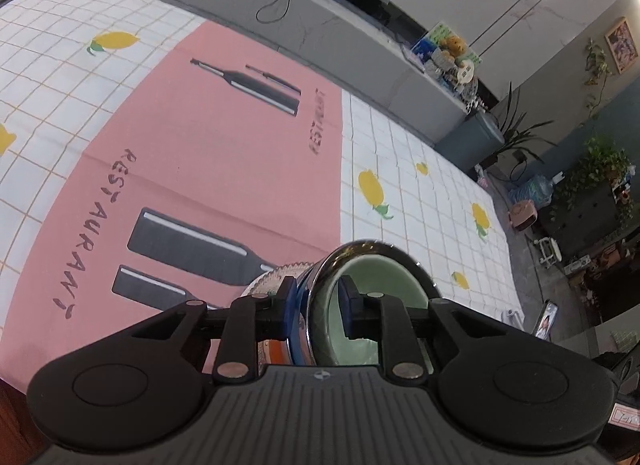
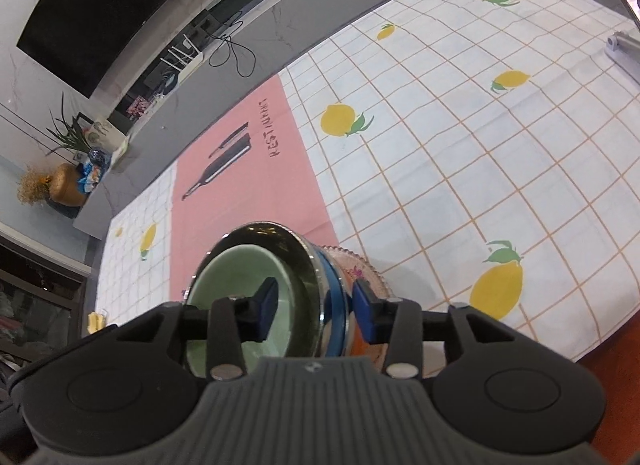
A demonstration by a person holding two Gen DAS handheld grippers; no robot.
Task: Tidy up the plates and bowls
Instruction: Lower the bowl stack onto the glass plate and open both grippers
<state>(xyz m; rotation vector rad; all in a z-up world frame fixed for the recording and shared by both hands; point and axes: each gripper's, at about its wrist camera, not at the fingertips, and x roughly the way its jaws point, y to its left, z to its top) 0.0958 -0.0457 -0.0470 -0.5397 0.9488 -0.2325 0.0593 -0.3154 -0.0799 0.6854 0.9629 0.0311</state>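
Observation:
A stack of nested bowls stands on a glass plate (image 1: 276, 271) with a beaded rim, on the pink placemat. The stack has a pale green bowl (image 1: 360, 313) inside a shiny steel bowl (image 1: 372, 249), over a blue bowl (image 1: 298, 329). My left gripper (image 1: 318, 305) is shut on the stack's left wall, one finger inside the green bowl, one outside. My right gripper (image 2: 316, 305) is shut on the stack's right wall the same way; the green bowl (image 2: 236, 265), steel bowl rim (image 2: 296, 241), blue bowl (image 2: 336, 305) and glass plate (image 2: 372, 269) show there.
The pink placemat (image 1: 208, 153) lies on a white lemon-print tablecloth (image 2: 460, 145). A phone on a stand (image 2: 624, 17) sits at the table's far right. A grey counter (image 1: 320, 25) with cables runs behind the table.

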